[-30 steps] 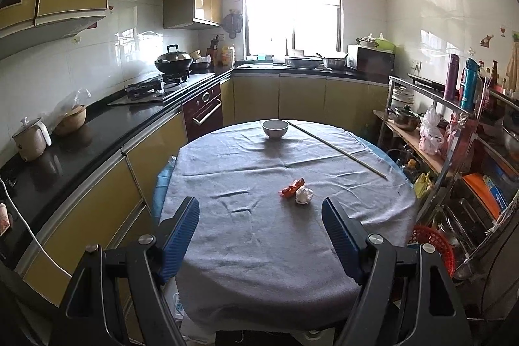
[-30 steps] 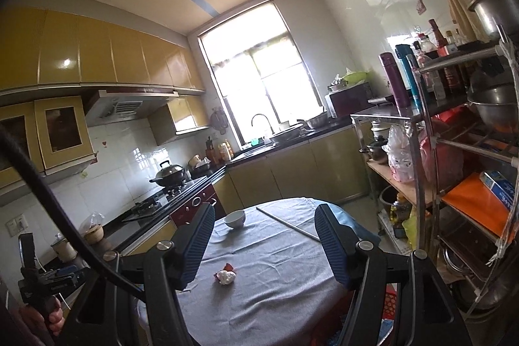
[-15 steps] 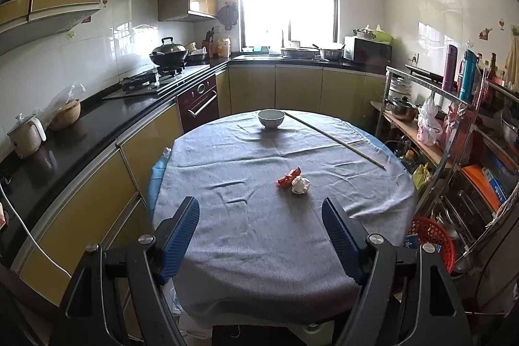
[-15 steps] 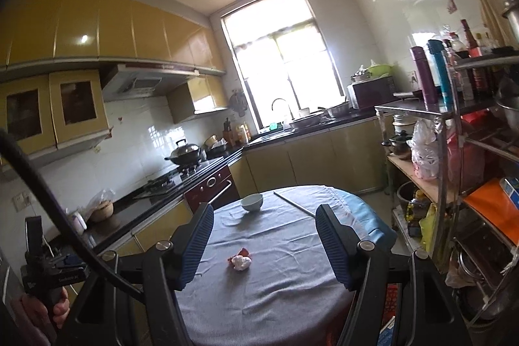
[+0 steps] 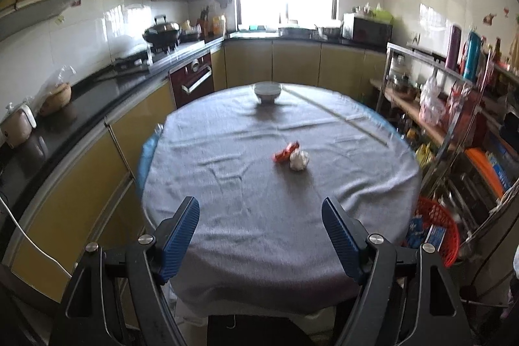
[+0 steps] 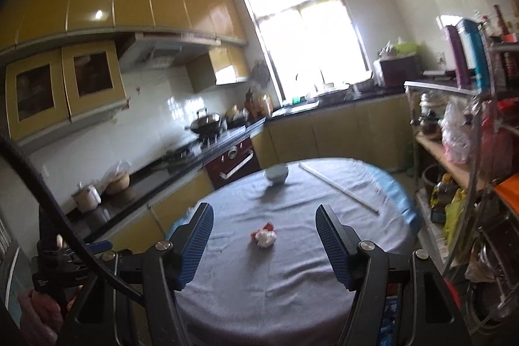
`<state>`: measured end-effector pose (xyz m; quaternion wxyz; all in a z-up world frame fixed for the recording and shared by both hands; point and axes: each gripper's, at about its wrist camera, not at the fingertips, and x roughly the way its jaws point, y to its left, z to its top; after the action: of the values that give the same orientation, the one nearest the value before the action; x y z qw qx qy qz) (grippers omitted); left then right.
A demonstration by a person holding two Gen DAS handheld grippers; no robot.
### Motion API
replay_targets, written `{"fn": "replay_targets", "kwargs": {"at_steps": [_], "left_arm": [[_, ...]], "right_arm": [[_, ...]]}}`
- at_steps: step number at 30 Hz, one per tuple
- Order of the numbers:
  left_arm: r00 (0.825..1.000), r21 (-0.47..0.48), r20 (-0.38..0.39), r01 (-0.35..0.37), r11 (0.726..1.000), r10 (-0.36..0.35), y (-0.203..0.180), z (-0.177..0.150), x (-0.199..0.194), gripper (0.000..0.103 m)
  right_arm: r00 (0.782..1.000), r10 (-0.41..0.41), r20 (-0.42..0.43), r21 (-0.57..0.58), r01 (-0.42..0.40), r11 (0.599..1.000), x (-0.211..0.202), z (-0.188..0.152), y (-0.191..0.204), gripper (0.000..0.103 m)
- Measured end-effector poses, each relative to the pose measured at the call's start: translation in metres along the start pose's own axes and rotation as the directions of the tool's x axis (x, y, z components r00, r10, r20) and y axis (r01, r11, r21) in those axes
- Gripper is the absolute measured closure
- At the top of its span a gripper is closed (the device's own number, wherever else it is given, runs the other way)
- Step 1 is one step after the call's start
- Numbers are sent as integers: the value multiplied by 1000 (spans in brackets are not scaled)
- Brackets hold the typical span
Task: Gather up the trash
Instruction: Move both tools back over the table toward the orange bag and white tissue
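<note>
A crumpled white paper ball (image 5: 299,160) (image 6: 266,237) lies near the middle of the round table with its grey cloth (image 5: 243,177) (image 6: 292,274). A red wrapper (image 5: 286,151) (image 6: 268,226) touches it on the far left side. My left gripper (image 5: 261,235) hovers over the table's near edge, open, with nothing between its blue pads. My right gripper (image 6: 264,240) is open and empty too, well short of the trash. At the left edge of the right wrist view a hand holds the left gripper (image 6: 58,255).
A white bowl (image 5: 268,91) (image 6: 276,174) and a long thin stick (image 5: 337,119) (image 6: 337,187) lie at the table's far side. A metal shelf rack (image 5: 454,125) crowds the right. A red basket (image 5: 436,229) stands beside the table. Counters (image 5: 97,86) line the left.
Both views have tilted down and drawn closer to the table; the trash looks larger. The right wrist view has swung so the trash sits between its fingers. Both grippers stay open.
</note>
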<state>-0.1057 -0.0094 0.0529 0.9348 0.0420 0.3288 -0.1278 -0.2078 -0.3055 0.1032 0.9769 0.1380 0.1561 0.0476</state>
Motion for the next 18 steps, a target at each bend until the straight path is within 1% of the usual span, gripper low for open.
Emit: {"fn": "replay_targets", "kwargs": {"at_steps": [3, 6, 9, 12, 18], "left_arm": [[999, -12, -44, -5, 1000, 5, 0, -2, 20, 25], [998, -22, -62, -7, 1000, 6, 1, 0, 33, 25], [997, -19, -77, -21, 1000, 19, 3, 1, 46, 25], [994, -19, -109, -30, 999, 28, 6, -1, 60, 25], [985, -31, -165, -48, 998, 42, 16, -2, 87, 25]], "right_arm": [[998, 20, -67, -1, -20, 1000, 28, -10, 2, 34], [991, 23, -133, -10, -24, 1000, 51, -20, 3, 34], [985, 27, -172, -4, -28, 1000, 66, -29, 0, 34], [978, 31, -206, 16, -28, 999, 81, -34, -7, 34], [967, 30, -254, 60, -16, 998, 110, -40, -18, 34]]}}
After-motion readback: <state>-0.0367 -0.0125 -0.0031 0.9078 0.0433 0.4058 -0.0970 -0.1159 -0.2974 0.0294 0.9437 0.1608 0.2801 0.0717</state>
